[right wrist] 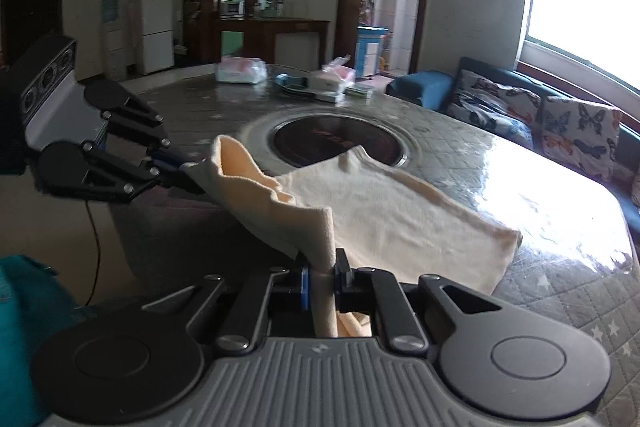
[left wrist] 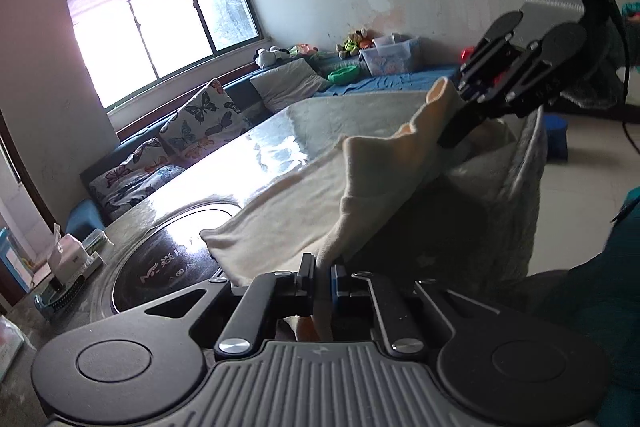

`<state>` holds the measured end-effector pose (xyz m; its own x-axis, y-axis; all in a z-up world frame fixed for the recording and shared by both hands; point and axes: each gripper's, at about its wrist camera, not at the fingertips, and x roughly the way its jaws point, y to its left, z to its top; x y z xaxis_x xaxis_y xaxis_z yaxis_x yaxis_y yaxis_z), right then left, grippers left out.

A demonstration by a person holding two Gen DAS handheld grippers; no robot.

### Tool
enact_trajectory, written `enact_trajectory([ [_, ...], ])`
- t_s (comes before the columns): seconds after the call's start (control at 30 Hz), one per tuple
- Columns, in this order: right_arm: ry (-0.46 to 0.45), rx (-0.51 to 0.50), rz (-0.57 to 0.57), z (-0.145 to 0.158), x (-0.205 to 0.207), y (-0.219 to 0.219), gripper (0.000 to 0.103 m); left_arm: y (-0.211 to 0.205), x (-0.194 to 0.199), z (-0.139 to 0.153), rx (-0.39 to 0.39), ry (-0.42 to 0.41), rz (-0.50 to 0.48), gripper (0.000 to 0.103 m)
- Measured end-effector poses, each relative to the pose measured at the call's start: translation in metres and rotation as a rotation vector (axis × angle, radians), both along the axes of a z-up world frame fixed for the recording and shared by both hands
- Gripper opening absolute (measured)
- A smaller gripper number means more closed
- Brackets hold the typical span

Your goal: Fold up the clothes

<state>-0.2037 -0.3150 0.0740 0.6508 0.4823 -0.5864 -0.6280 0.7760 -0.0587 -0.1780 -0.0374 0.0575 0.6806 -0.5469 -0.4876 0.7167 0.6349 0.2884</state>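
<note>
Cream cloth (right wrist: 384, 211) pinched by left claw (left wrist: 322, 281) and right claw (right wrist: 322, 277), hotplate (right wrist: 340, 141) beyond, sofa (right wrist: 532, 115) behind.

You can't see the cloth (right wrist: 384, 211) corner inside your right gripper (right wrist: 322, 277), pads cover it. Stove (left wrist: 168, 259) logo's part hidden by cloth. Far table (right wrist: 208, 107) stuff's too blurry to ID.

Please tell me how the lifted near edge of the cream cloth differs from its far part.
The near edge of the cream terry cloth hangs raised and rippled between both tongs; its far part lies flat on the glossy table. Both are the same plain cream fabric.
</note>
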Motion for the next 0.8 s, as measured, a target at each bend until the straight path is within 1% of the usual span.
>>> enact_trajectory([
  [0.07, 0.010, -0.002, 0.017, 0.008, -0.010, 0.001, 0.010, 0.001, -0.002, 0.003, -0.020, 0.025, 0.009, 0.008],
  [0.17, 0.025, 0.007, 0.023, 0.011, -0.006, 0.000, 0.009, 0.000, 0.006, 0.001, -0.030, 0.051, 0.025, 0.008],
  [0.3, 0.037, 0.018, 0.009, 0.012, 0.009, -0.002, 0.009, -0.004, 0.032, 0.004, -0.045, 0.055, 0.047, 0.008],
  [0.4, 0.039, 0.021, 0.003, 0.018, 0.028, -0.005, 0.009, -0.010, 0.060, 0.010, -0.051, 0.059, 0.065, 0.008],
  [0.47, 0.030, 0.009, 0.003, 0.024, 0.050, -0.008, 0.009, -0.017, 0.081, 0.011, -0.048, 0.055, 0.080, 0.008],
  [0.6, 0.061, 0.005, -0.007, 0.030, 0.104, -0.013, 0.009, -0.032, 0.134, 0.007, -0.036, 0.078, 0.131, 0.008],
  [0.7, 0.093, -0.024, -0.026, 0.023, 0.149, -0.011, 0.009, -0.045, 0.174, -0.008, -0.024, 0.115, 0.197, 0.008],
  [0.73, 0.097, -0.024, -0.037, 0.020, 0.158, -0.011, 0.009, -0.049, 0.186, -0.014, -0.023, 0.126, 0.221, 0.008],
  [0.8, 0.101, -0.031, -0.085, 0.002, 0.188, -0.007, 0.009, -0.055, 0.204, -0.026, -0.026, 0.149, 0.270, 0.008],
])
